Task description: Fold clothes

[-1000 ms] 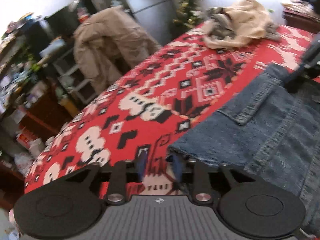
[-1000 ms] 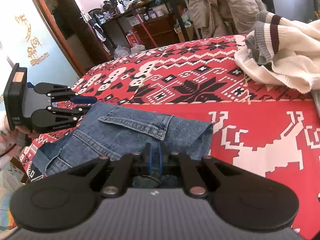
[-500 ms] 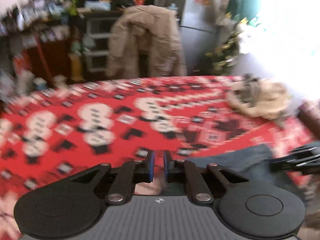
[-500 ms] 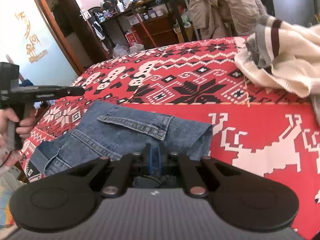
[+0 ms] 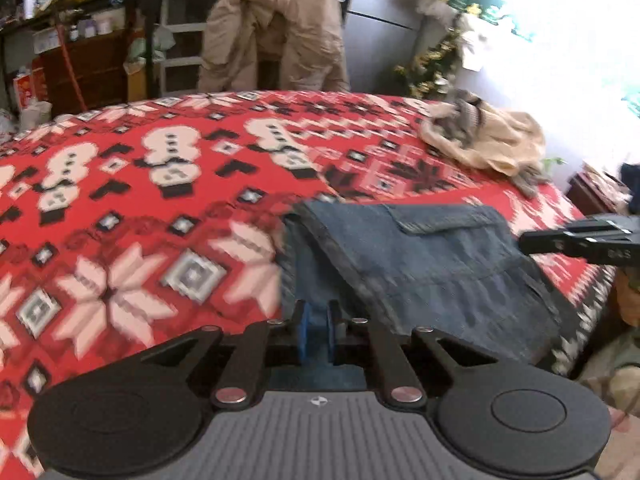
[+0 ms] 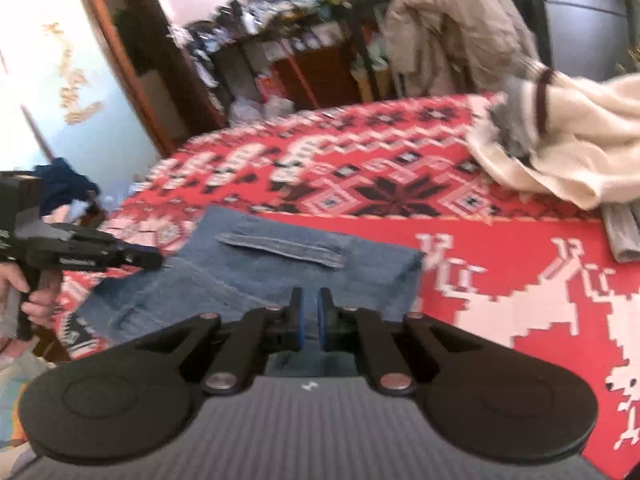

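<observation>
Lying folded on a red blanket (image 5: 160,208) patterned with white snowmen and black-and-white snowflakes, a blue denim garment (image 5: 432,264) with a stitched pocket flap is the landmark for everything else. It sits close to the blanket's near edge, a flat rough rectangle with a doubled layer showing along its left side in the left wrist view. Over the denim's near left corner hovers the left gripper (image 5: 317,334), a black two-finger tool with blue pads; its fingers stand slightly apart with a narrow gap, and nothing is caught between them. Over the denim's near edge, more toward its right half, sits the right gripper (image 6: 310,320), built the same way, its blue pads also slightly parted with only cloth visible beyond the gap, none pinched. In the right wrist view a hand (image 6: 28,300) grips the handle of the left tool, just off the denim's left side. Beyond the denim's far right corner, well apart from it, a crumpled cream knitted sweater (image 6: 568,152) with grey and maroon striped trim lies on the blanket. Farther behind the denim, past the blanket, a beige jacket (image 5: 276,36) hangs over a chair in front of cluttered dark shelves. Both views are somewhat blurred.
</observation>
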Motion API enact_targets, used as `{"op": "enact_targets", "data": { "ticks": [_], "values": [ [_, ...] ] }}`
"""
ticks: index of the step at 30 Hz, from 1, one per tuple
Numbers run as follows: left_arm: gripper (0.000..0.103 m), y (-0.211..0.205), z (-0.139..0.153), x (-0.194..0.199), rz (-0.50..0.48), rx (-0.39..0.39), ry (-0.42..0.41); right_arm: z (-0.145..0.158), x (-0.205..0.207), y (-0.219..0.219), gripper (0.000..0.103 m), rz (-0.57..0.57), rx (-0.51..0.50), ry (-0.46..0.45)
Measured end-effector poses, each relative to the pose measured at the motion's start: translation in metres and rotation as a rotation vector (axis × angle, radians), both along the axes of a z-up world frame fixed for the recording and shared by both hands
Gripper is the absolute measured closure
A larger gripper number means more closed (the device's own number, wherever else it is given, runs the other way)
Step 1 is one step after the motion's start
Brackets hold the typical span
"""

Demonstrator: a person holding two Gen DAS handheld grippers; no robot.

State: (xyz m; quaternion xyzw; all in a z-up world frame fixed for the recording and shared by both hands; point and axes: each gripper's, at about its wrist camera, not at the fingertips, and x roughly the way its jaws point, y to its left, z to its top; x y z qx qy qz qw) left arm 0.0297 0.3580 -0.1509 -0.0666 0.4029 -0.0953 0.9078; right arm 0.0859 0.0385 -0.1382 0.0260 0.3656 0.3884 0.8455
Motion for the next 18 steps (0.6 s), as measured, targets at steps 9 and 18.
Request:
{"op": "enact_targets", "data": {
  "ticks": [9, 18],
  "values": [
    [0.1, 0.011, -0.013, -0.046, 0.05, -0.039, -0.002, -0.013, -0.019, 0.0, 0.1, 0.007, -0.066, 0.016],
    [0.1, 0.003, 0.006, -0.066, 0.064, 0.051, -0.001, -0.011, -0.037, -0.04, 0.097, -0.083, -0.046, 0.071]
  ]
}}
